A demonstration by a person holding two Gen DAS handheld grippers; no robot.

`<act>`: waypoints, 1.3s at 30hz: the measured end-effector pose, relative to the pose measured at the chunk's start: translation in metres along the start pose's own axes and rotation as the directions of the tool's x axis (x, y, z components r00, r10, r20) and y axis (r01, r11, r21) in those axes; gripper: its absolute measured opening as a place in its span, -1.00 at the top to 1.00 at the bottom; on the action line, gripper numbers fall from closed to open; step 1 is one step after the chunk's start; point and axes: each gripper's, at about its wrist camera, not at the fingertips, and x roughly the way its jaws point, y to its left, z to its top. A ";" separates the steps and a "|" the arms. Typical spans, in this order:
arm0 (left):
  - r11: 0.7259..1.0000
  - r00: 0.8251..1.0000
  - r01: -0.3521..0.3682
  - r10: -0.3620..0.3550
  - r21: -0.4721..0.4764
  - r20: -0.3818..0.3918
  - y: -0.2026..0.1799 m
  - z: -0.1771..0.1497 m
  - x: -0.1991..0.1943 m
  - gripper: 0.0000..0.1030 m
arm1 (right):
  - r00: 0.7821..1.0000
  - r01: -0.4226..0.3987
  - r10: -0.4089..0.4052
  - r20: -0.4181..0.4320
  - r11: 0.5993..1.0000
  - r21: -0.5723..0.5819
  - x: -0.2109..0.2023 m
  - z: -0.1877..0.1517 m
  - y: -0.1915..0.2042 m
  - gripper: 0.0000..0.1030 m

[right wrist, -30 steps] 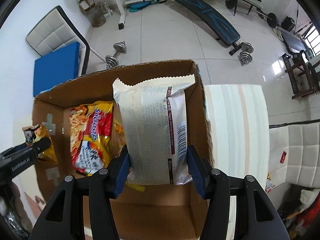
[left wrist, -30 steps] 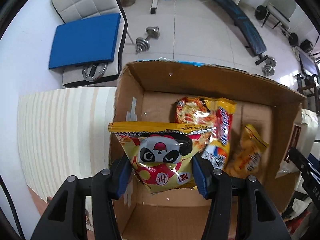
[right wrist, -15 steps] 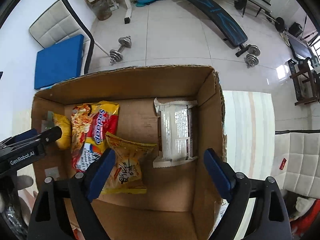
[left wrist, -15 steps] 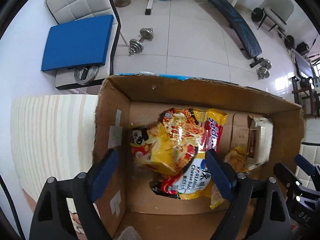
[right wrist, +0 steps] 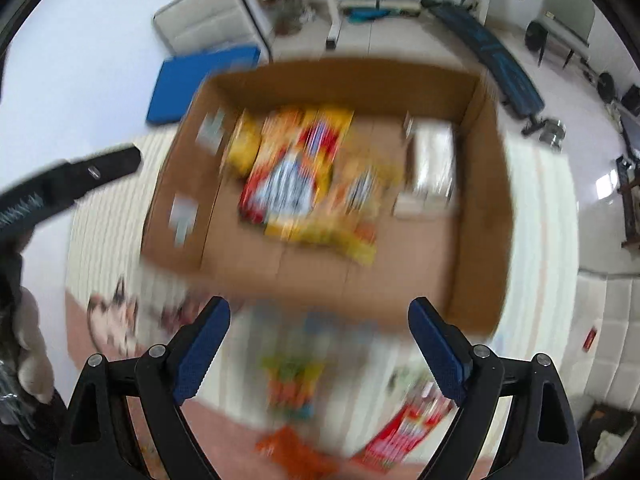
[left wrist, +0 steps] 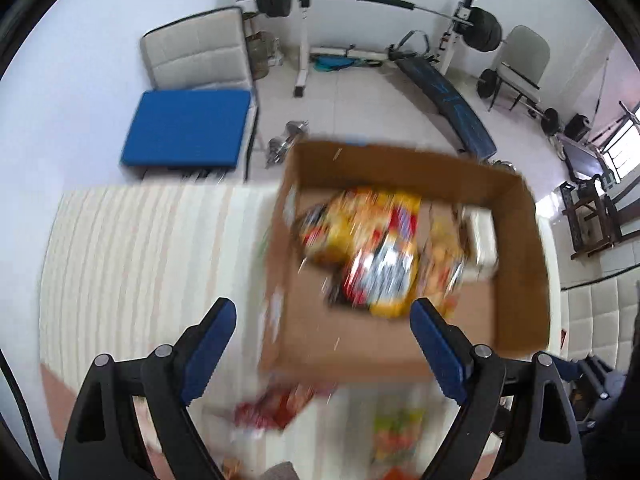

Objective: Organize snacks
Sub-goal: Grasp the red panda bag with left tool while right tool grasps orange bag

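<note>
A brown cardboard box (left wrist: 516, 280) stands on the striped table and also shows in the right wrist view (right wrist: 476, 208). Inside lie several snack packs: a red and yellow noodle pack (left wrist: 380, 264) (right wrist: 296, 176), a yellow bag (right wrist: 244, 148) and a white wrapped pack (right wrist: 434, 164). My left gripper (left wrist: 322, 344) is open and empty, in front of and above the box. My right gripper (right wrist: 320, 344) is open and empty, in front of the box. Both views are motion blurred.
More snack packs lie on the table in front of the box: a red one (left wrist: 272, 408), a green-yellow one (right wrist: 292, 376), a red one (right wrist: 400, 436). The left gripper's arm (right wrist: 68, 184) shows at left. Chairs and gym gear stand beyond the table.
Both grippers let go of their snacks into the box a second ago, the panda bag and the white pack. Both have since pulled back and up, jaws wide open.
</note>
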 end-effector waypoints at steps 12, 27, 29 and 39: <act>0.990 0.952 -0.144 0.139 0.003 -0.274 0.098 -0.195 0.028 -0.73 | 0.956 0.080 -0.078 -0.282 0.997 -0.006 0.085 -0.148 0.034 -0.81; 0.988 0.897 -0.156 0.139 -0.004 -0.420 0.146 -0.239 0.099 -0.73 | 0.844 0.165 -0.244 -0.477 0.966 -0.201 0.164 -0.187 0.053 -0.81; 0.991 0.891 -0.135 0.121 0.000 -0.437 0.146 -0.239 0.108 -0.73 | 0.837 0.164 -0.246 -0.489 0.965 -0.204 0.171 -0.190 0.057 -0.81; 0.996 0.883 -0.078 0.055 -0.031 -0.466 0.143 -0.238 0.133 -0.22 | 0.826 0.163 -0.237 -0.512 0.969 -0.186 0.189 -0.198 0.059 -0.74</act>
